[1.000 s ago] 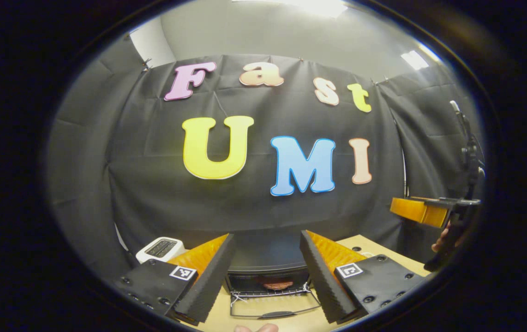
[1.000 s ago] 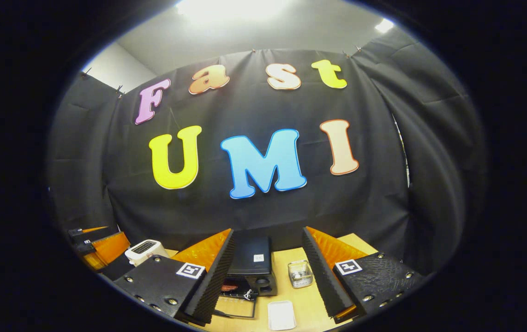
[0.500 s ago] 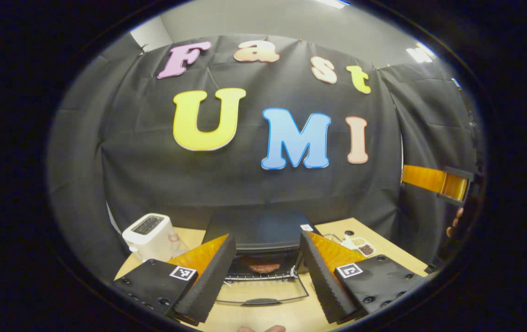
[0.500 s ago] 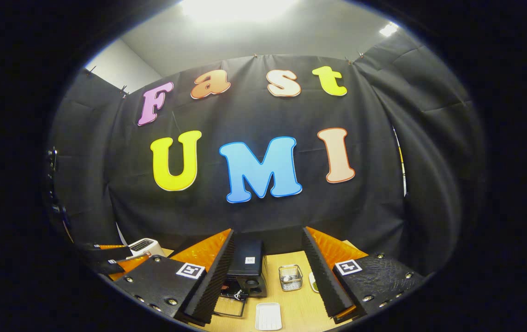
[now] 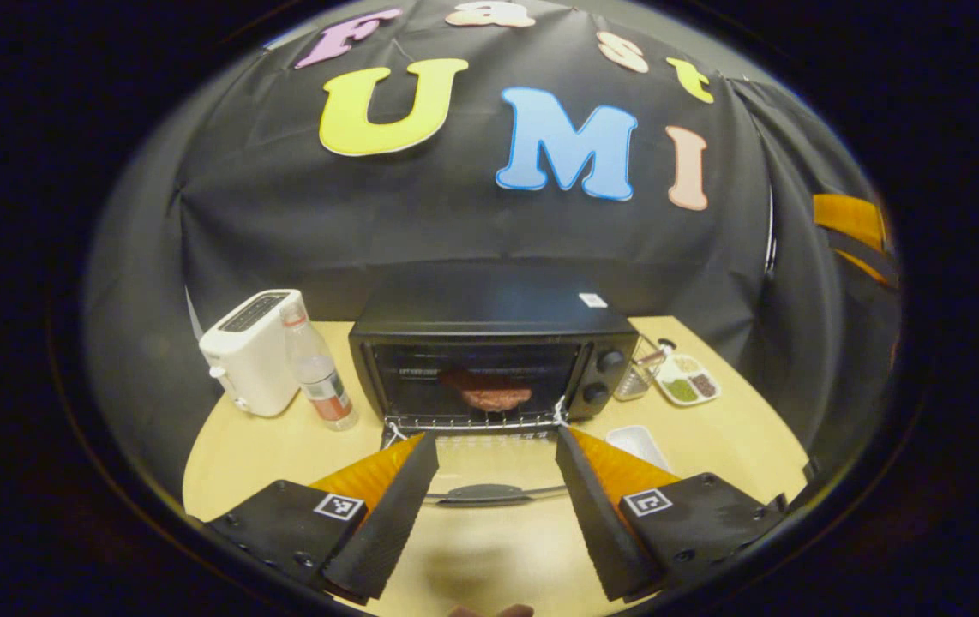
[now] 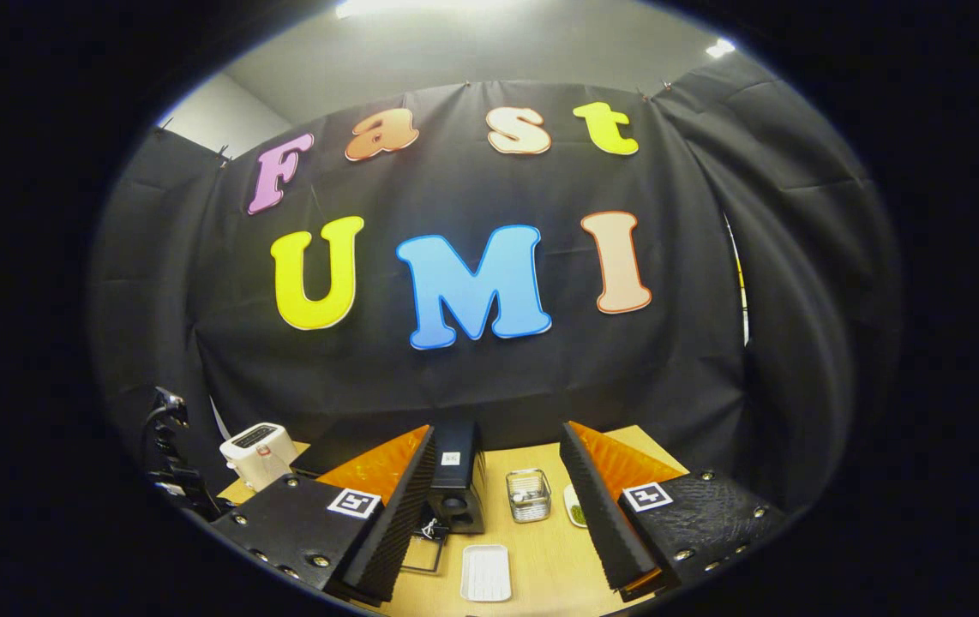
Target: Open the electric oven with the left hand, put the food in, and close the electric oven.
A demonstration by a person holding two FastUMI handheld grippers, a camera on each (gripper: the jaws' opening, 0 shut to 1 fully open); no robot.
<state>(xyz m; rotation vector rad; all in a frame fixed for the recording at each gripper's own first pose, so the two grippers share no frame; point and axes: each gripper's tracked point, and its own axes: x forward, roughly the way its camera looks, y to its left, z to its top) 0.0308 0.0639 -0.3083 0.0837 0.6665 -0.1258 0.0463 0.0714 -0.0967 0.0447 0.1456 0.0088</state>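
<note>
Here the black oven (image 5: 489, 343) stands at the middle of the pale wooden table (image 5: 738, 446), its glass door (image 5: 489, 467) dropped flat toward the near edge with the handle (image 5: 486, 494) at the front. Inside, a reddish-brown piece of food (image 5: 489, 398) lies on the wire rack (image 5: 472, 422), about midway across the cavity. Two knobs (image 5: 603, 375) sit one above the other on the oven's right panel. Just right of the oven stands a clear glass container (image 6: 528, 494) with something small and pale inside; what it is cannot be told. Beyond it lies a white divided dish (image 5: 685, 382) holding green and brownish portions in separate compartments. Nearer, an empty white tray (image 6: 486, 572) rests on the table. To the oven's left stand a clear bottle (image 5: 315, 367) and, beside it, a white toaster (image 5: 249, 351). The left gripper (image 5: 496, 506) hovers in front of the open door, fingers spread wide and holding nothing. The right gripper (image 6: 496, 506) is off to the right, fingers likewise spread apart and empty.
</note>
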